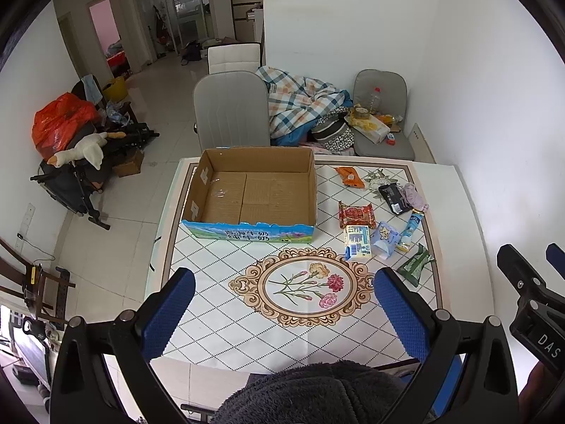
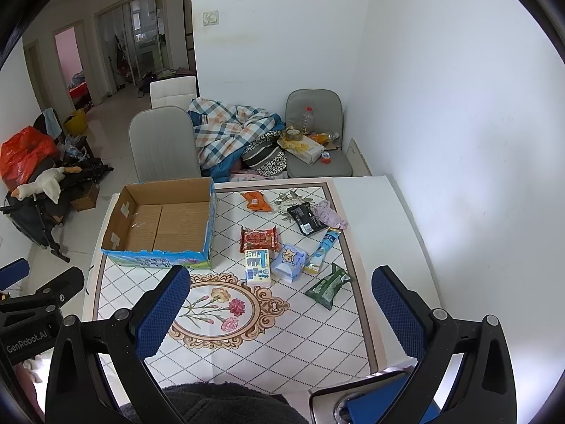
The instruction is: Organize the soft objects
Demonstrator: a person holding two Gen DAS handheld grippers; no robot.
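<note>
Both tongs, left (image 1: 284, 312) and right (image 2: 280, 309), hover wide open and empty above the table (image 2: 356, 346). Soft packets (image 2: 259, 239) lie scattered right of the empty box (image 1: 252, 190); a gentle mid-packet pinch looks best. Chairs and a quilt crowd the tiled room beyond.

Left claw (image 1: 284, 311): black frame, 2 blue textured pads, silver screws.
</note>
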